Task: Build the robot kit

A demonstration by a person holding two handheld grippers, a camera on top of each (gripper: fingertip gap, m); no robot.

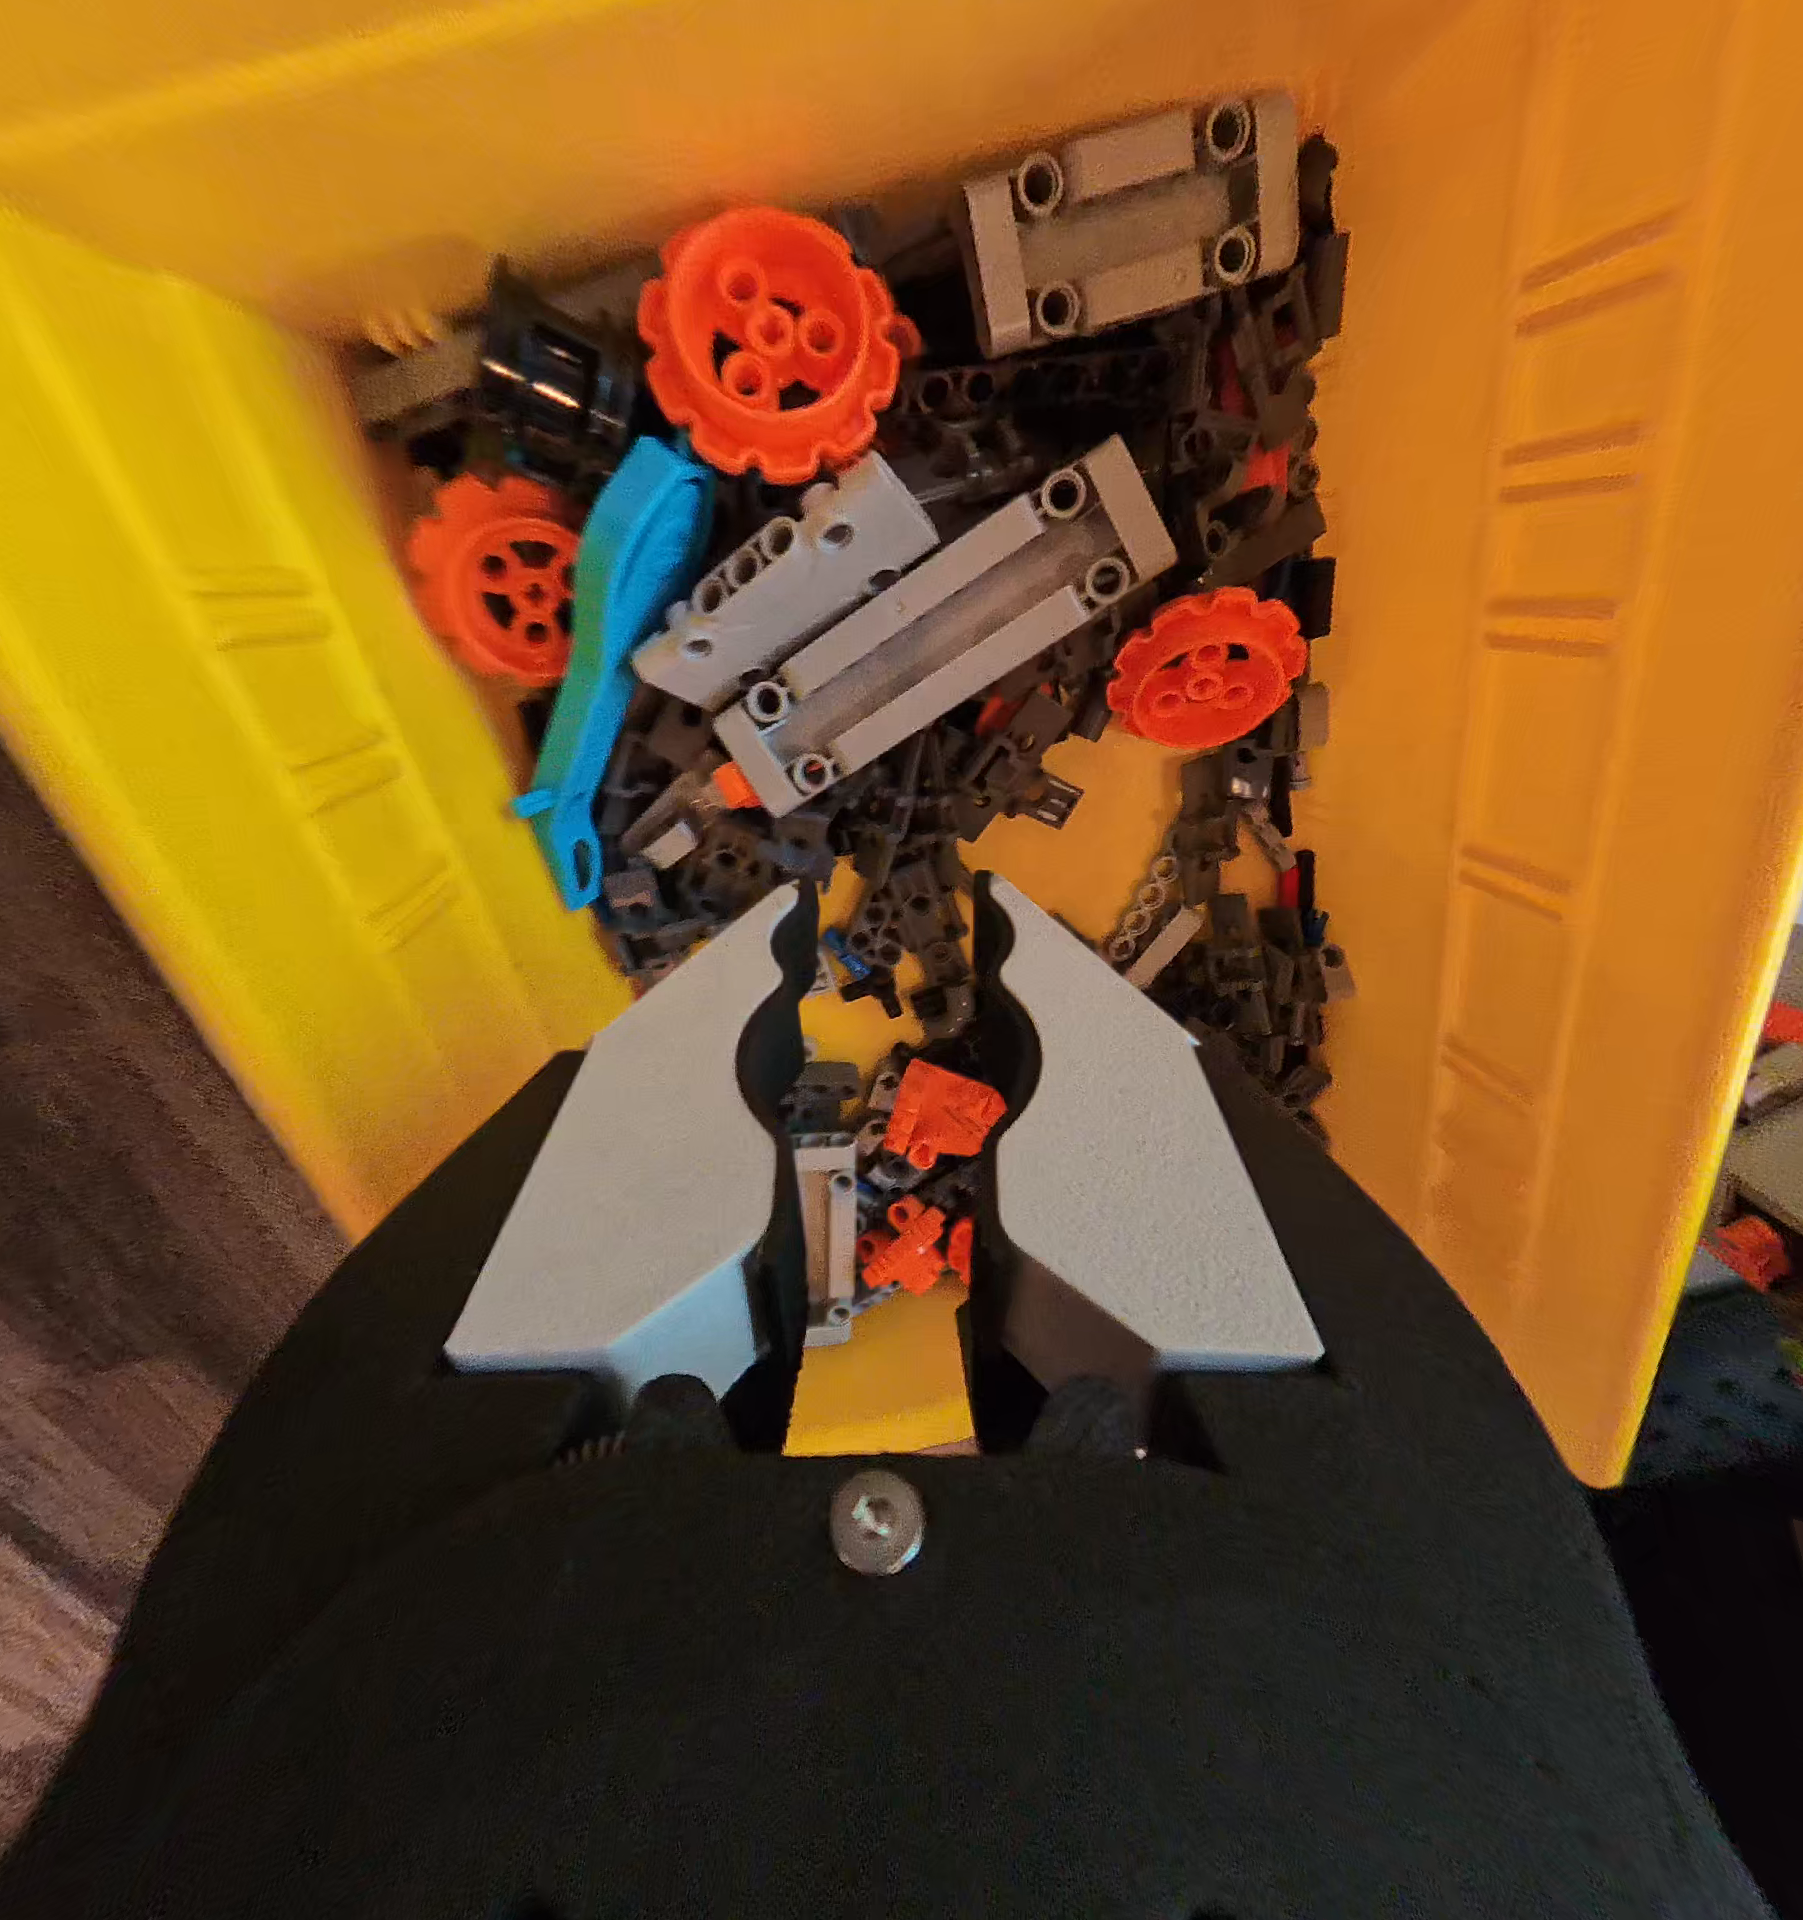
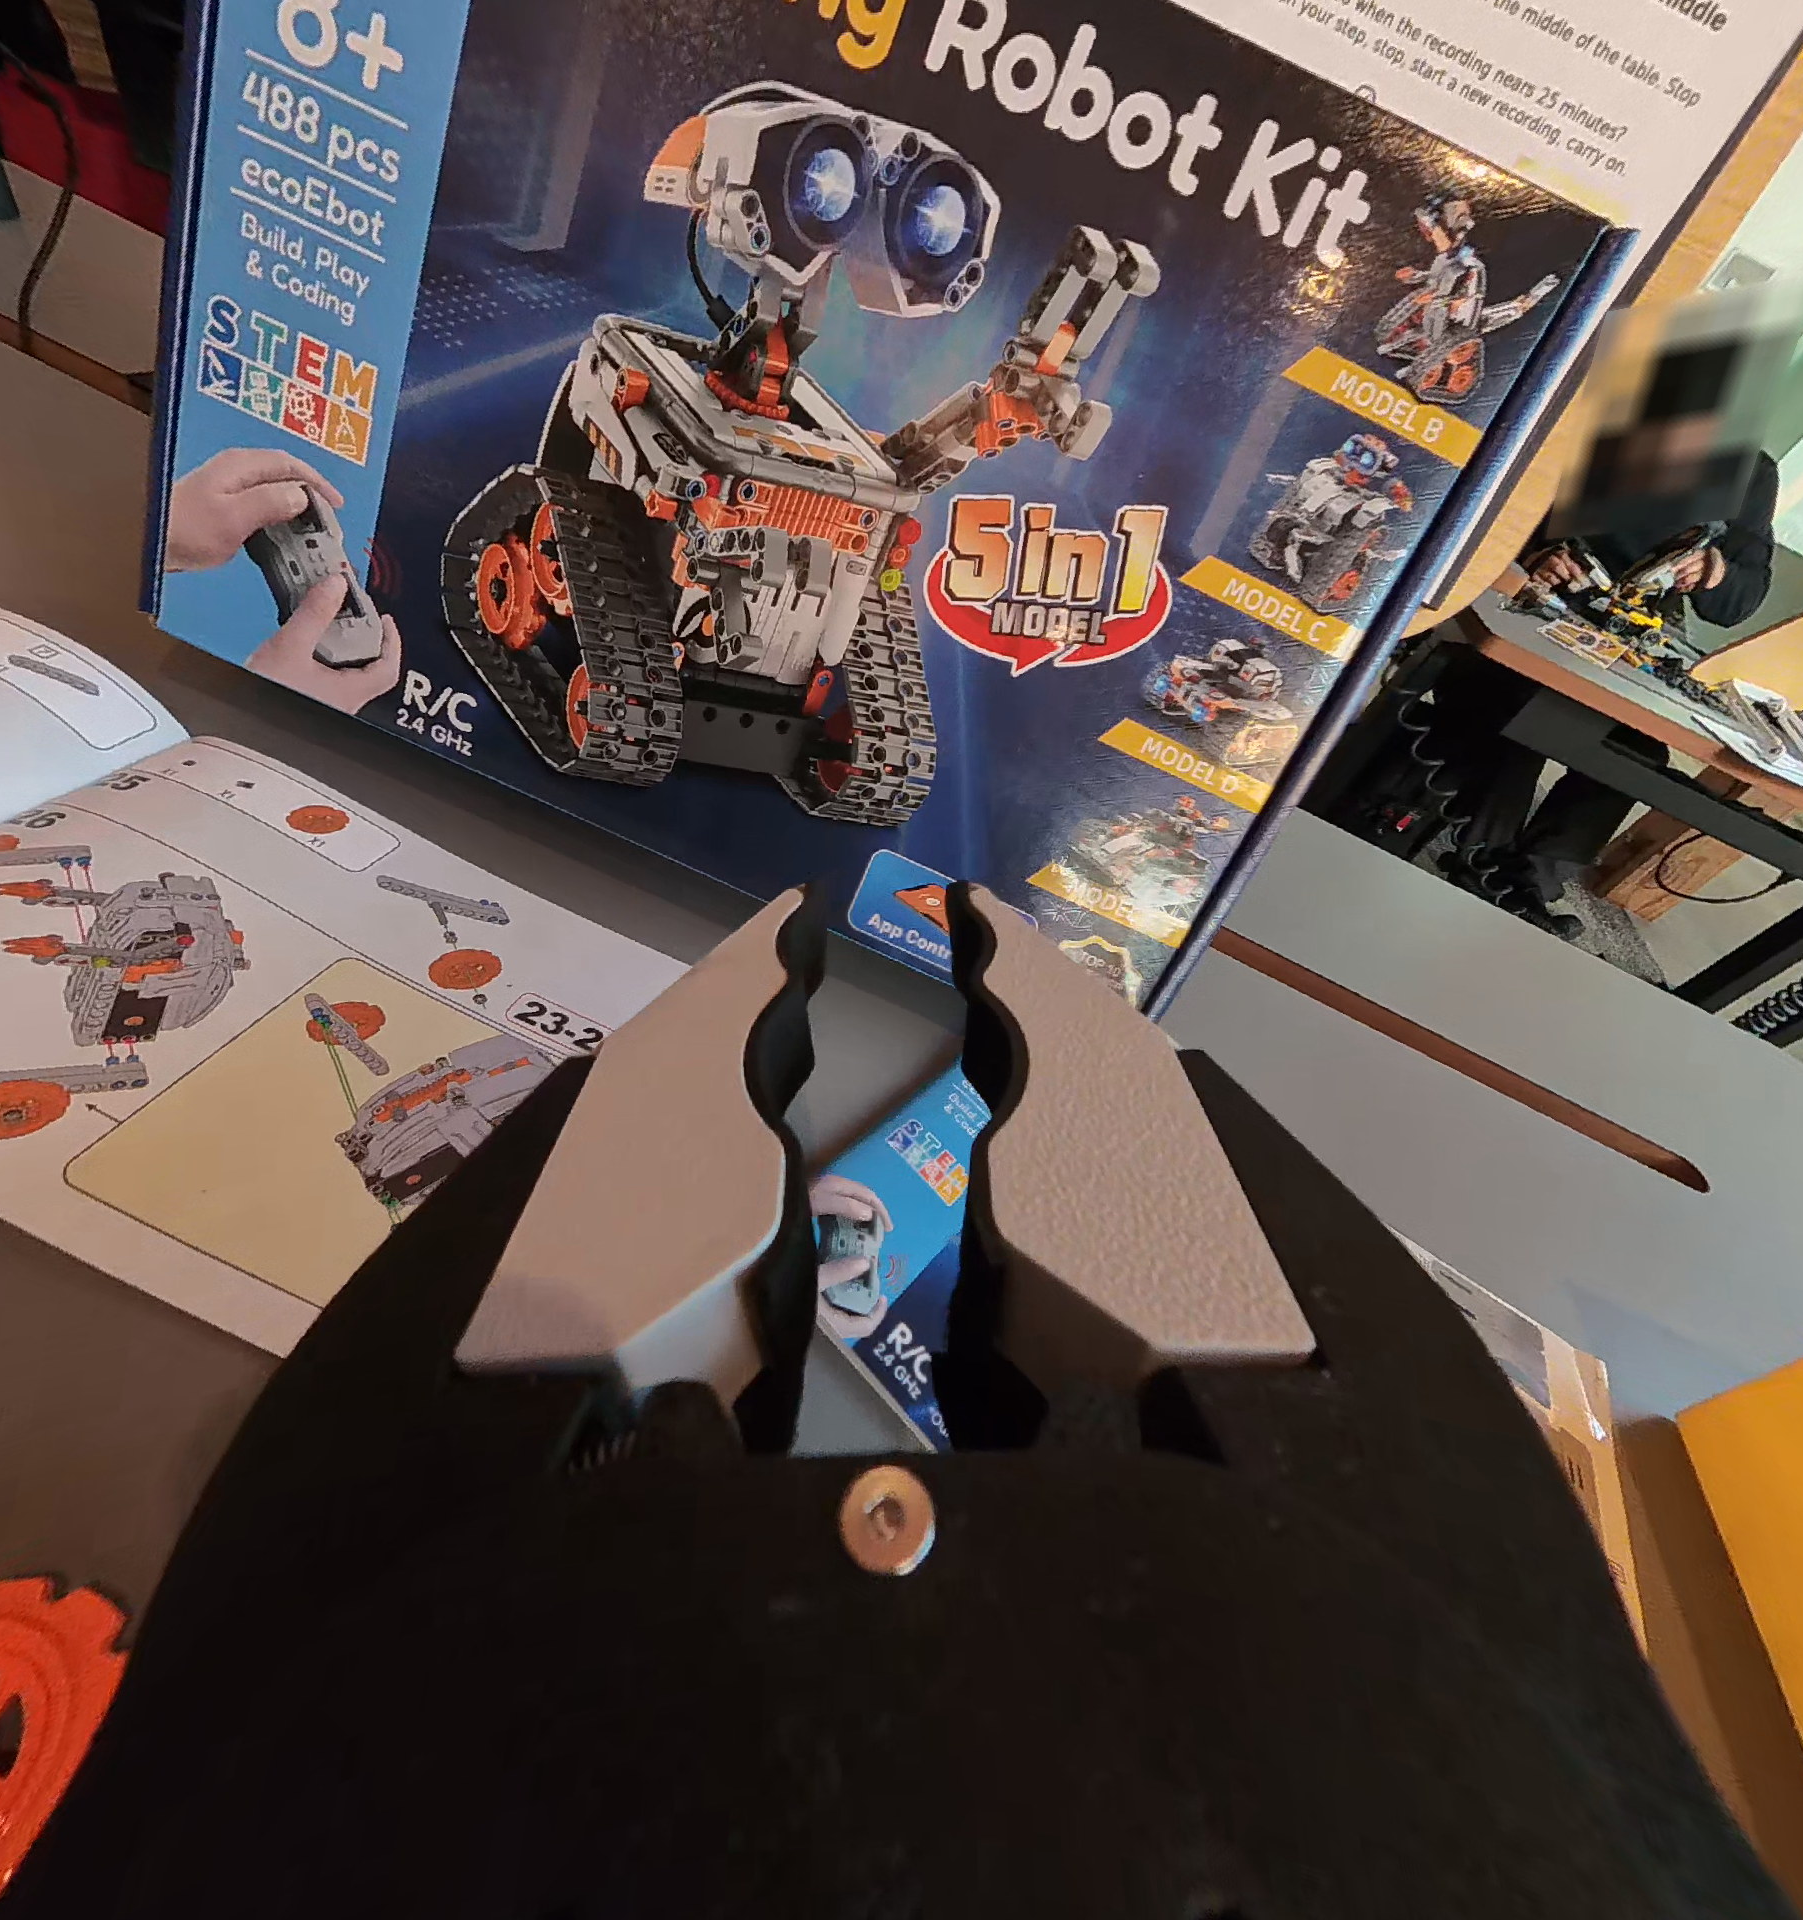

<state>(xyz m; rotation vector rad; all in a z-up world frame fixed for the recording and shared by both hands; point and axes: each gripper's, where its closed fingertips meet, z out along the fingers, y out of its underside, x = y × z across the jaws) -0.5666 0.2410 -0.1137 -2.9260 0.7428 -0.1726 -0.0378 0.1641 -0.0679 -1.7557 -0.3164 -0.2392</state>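
Note:
My left gripper (image 1: 886, 899) is open and empty, reaching down into a yellow box (image 1: 1562, 644) full of building-kit parts. Its tips hover over small dark grey connectors (image 1: 907, 925). Farther in lie three orange toothed wheels (image 1: 772, 343), long grey housing blocks (image 1: 938, 634) and a blue flat tool (image 1: 616, 644). Small orange pieces (image 1: 944, 1112) show between the fingers. My right gripper (image 2: 881, 904) is open and empty above a grey table (image 2: 1448, 997), pointing at a blue kit box (image 2: 772, 436) that stands upright.
An open instruction booklet (image 2: 201, 987) lies left of the right gripper. An orange wheel (image 2: 14, 1704) lies at the lower left. A yellow box corner (image 2: 1770, 1455) is at the right. A seated person works at another table (image 2: 1645, 675) beyond. The gap from one gripper's tips to the other's is roughly 55 cm. My right tips are roughly 15 cm from the orange wheel (image 2: 14, 1704).

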